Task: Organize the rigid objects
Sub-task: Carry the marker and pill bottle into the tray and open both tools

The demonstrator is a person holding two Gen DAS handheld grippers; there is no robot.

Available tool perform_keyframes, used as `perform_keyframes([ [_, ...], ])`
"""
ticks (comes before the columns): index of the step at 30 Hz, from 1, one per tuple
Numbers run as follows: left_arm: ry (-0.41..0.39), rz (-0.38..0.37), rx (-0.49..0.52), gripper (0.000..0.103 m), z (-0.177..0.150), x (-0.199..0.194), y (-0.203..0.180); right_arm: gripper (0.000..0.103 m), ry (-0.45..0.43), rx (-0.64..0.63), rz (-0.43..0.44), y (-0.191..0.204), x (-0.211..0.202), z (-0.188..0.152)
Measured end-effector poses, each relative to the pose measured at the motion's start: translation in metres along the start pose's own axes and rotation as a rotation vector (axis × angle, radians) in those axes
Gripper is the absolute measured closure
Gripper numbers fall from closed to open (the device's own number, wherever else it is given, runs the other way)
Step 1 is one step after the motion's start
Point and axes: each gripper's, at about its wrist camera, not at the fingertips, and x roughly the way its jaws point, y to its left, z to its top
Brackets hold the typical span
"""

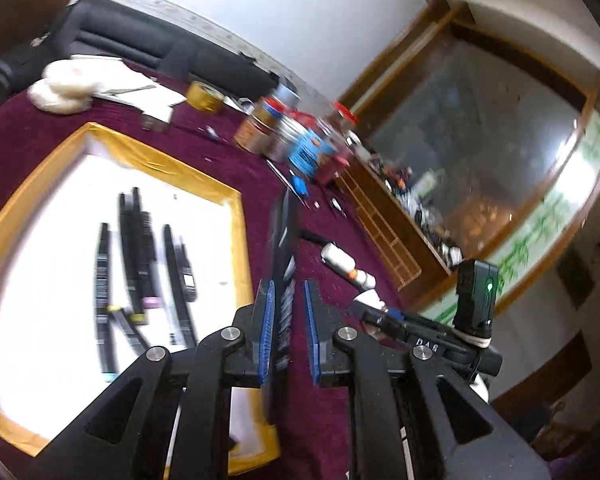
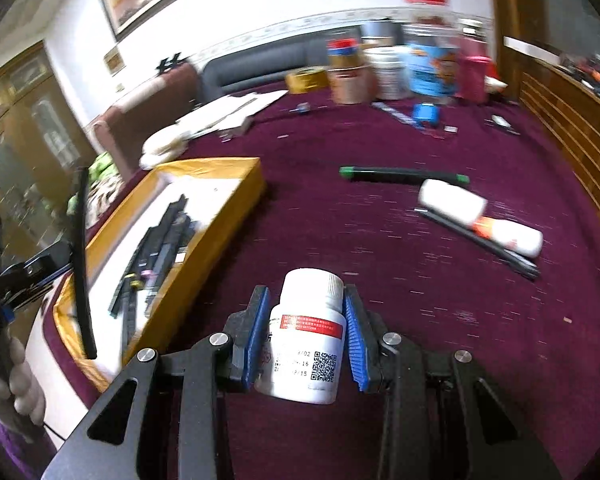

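My left gripper is shut on a long thin black strip, seen edge-on between its blue pads and hanging above the table beside the yellow-rimmed tray. Several black strips and pens lie on the tray's white floor. In the right wrist view the same strip stands nearly upright over the tray's near corner. My right gripper is shut on a white pill bottle with a red label band and a QR code, lifted above the maroon cloth.
On the maroon cloth lie two white bottles, a green-tipped black pen and a black strip. Jars and cans and a tape roll stand at the back. A wooden cabinet borders the right.
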Motion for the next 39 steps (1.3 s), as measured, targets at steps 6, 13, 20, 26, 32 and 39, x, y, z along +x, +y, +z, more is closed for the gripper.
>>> perform_keyframes([
  [6, -0.072, 0.013, -0.099, 0.091, 0.003, -0.039, 0.051, 0.07, 0.059, -0.079, 0.109, 0.059, 0.03, 0.005],
  [13, -0.063, 0.101, -0.181, 0.091, -0.002, -0.047, 0.1, 0.07, 0.12, -0.165, 0.15, 0.115, 0.07, 0.011],
  [20, -0.099, 0.169, -0.269, 0.069, -0.012, -0.057, 0.13, 0.07, 0.204, -0.162, 0.231, 0.145, 0.095, 0.019],
  [26, -0.182, 0.248, -0.252, 0.052, -0.018, -0.09, 0.135, 0.07, 0.215, -0.225, 0.214, 0.189, 0.117, 0.032],
  [32, -0.219, 0.258, -0.223, 0.044, -0.022, -0.11, 0.132, 0.07, 0.284, -0.223, 0.201, 0.227, 0.167, 0.065],
  [39, -0.214, 0.25, -0.253, 0.038, -0.026, -0.117, 0.14, 0.069, 0.329, -0.22, 0.153, 0.228, 0.192, 0.064],
])
